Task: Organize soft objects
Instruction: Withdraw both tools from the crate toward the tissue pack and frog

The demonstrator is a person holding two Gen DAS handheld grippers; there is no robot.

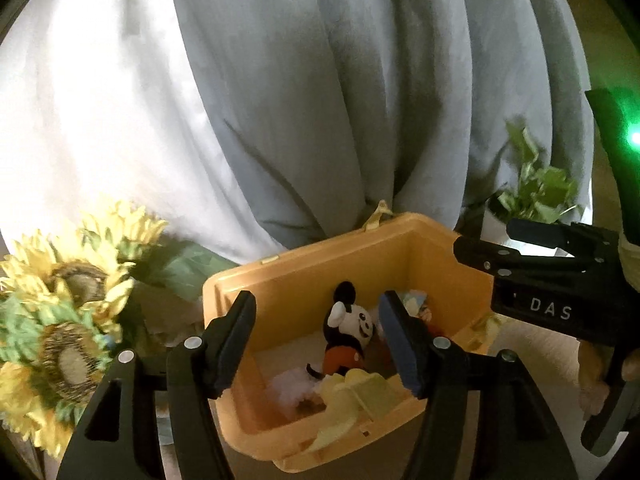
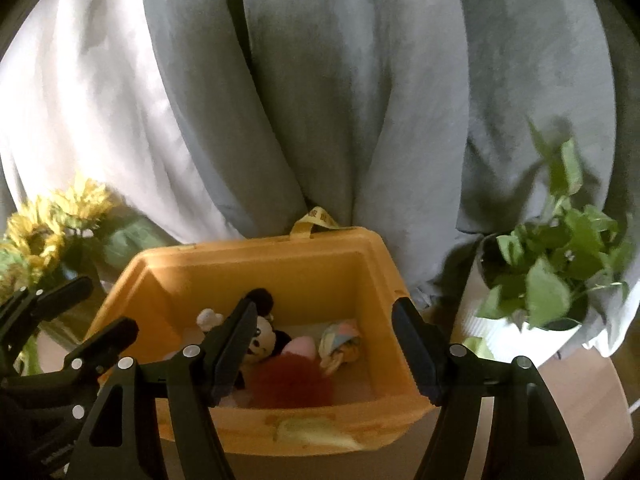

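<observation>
Two pale grey curtains (image 2: 320, 100) hung behind everything. Below them, open yellow plastic bin (image 2: 280, 272) on the floor, holding black-and-white mouse plush in red shorts (image 1: 348, 332), fuzzy red soft toy (image 2: 292, 384), small pastel cloth doll (image 2: 340, 344). Left gripper (image 1: 320, 344) and right gripper (image 2: 326, 356) hovered over the bin, jaws apart, gripping nothing.

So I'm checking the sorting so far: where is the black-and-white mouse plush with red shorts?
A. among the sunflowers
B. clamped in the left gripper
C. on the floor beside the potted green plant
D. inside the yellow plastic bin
D: the mouse plush sits inside the yellow plastic bin, with both grippers open and empty above it.
</observation>
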